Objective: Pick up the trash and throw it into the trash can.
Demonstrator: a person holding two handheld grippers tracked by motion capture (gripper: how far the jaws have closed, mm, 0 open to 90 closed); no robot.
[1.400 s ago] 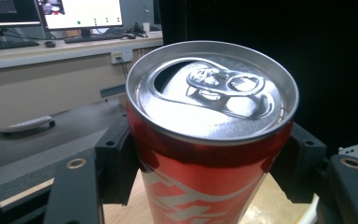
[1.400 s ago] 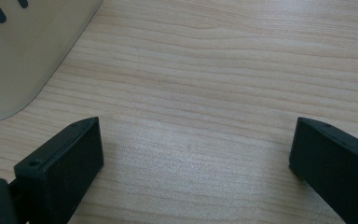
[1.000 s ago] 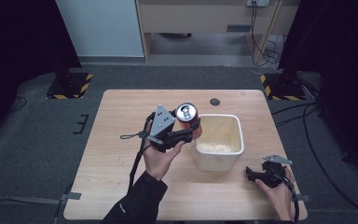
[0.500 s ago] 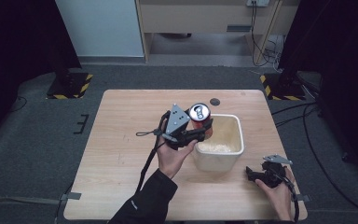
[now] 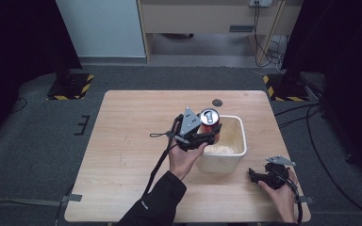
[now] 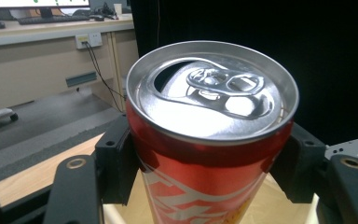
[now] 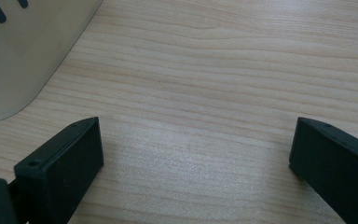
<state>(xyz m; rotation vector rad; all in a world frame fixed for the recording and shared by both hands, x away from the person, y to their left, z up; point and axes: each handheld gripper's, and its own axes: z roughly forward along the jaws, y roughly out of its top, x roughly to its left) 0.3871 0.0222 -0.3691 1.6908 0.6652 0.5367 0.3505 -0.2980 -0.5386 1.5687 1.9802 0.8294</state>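
Note:
A red drink can (image 5: pixel 210 123) with an opened silver top is held upright over the near-left part of a white plastic tub (image 5: pixel 239 141). My left gripper (image 5: pixel 206 134) is shut on the red can (image 6: pixel 205 154), one black jaw on each side of its body. The white tub holds something pale and grainy (image 5: pixel 220 149) at its bottom. Near the table's front right corner my right gripper (image 5: pixel 254 175) rests low over bare wood, open, with nothing between its fingers (image 7: pixel 60 172). The tub's rounded corner (image 7: pixel 23 51) lies to the upper left in the right gripper view.
A small dark round mark (image 5: pixel 217 102) sits on the wooden table (image 5: pixel 132 141) behind the tub. A black cable (image 5: pixel 158 160) trails from the left gripper along the forearm. Beyond the table stand a desk and black curtains.
The left gripper has carried the can to the right and slightly down, from beside the tub's left wall to above its inside. The right gripper has stayed put.

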